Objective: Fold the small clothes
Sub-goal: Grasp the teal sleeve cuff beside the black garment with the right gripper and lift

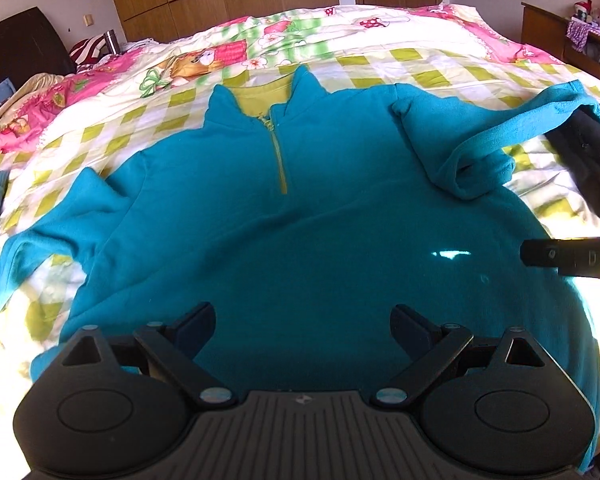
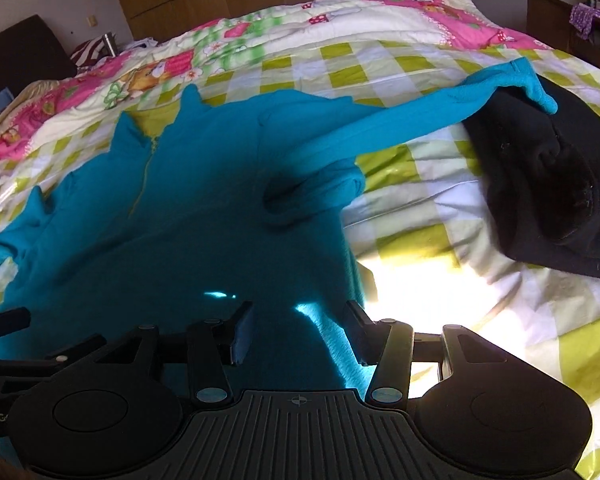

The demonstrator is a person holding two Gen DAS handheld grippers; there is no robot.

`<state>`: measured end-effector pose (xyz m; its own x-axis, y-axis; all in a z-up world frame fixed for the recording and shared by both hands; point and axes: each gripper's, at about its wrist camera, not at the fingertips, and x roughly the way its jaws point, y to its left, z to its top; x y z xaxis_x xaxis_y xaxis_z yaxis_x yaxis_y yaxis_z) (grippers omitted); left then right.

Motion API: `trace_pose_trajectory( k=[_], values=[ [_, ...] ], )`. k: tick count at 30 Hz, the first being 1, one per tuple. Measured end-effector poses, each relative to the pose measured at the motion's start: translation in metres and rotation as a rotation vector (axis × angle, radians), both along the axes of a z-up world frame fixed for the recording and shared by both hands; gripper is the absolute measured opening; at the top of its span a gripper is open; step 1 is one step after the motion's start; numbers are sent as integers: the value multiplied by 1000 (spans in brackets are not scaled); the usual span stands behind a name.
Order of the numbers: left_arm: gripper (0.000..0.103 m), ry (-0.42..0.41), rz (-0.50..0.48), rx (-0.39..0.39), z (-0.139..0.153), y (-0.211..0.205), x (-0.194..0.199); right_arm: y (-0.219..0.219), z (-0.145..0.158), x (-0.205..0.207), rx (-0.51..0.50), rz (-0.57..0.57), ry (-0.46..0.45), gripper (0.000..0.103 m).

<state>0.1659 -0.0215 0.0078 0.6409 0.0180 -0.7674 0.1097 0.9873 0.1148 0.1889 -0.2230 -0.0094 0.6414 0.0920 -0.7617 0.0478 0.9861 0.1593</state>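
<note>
The teal fleece pullover (image 1: 300,232) lies spread front-up on the checked quilt (image 1: 420,64). One sleeve (image 2: 440,96) drapes over a black garment (image 2: 560,184). Left gripper (image 1: 302,324) and right gripper (image 2: 300,328) hover released above the hem.

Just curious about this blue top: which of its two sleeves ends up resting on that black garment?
The sleeve stretching toward the right: its cuff lies on the black garment. The other sleeve lies on the checked quilt.
</note>
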Motion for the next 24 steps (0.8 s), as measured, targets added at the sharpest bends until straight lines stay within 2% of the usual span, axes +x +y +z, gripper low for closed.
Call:
trace_pose_trajectory(
  k=[4, 6, 10, 12, 17, 18, 19, 20, 22, 24],
  values=[
    [103, 0, -37, -25, -3, -10, 30, -39, -1, 37, 55, -130, -47, 49],
    [103, -3, -64, -32, -5, -18, 49, -57, -2, 55, 104, -197, -78, 56],
    [103, -18, -113, -25, -10, -30, 81, -88, -11, 91, 296, -270, -108, 59],
    [103, -19, -135, -27, -14, -34, 95, -96, -18, 105, 364, -298, -118, 64],
    [103, -39, -149, -14, -23, -33, 130, -116, -30, 136, 483, -386, -148, 65],
    [103, -41, -133, -20, -25, -28, 138, -117, -29, 141, 454, -404, -145, 48],
    [103, -35, -116, -24, -26, -24, 146, -117, -26, 147, 394, -431, -148, 17],
    [103, -27, -99, -24, -29, -20, 155, -118, -24, 151, 357, -448, -153, 13],
    [103, -17, -63, -16, -33, -14, 171, -127, -16, 153, 351, -480, -196, 6],
    [103, -21, -59, -28, -31, -15, 181, -139, 1, 149, 308, -522, -266, 5]
  ],
)
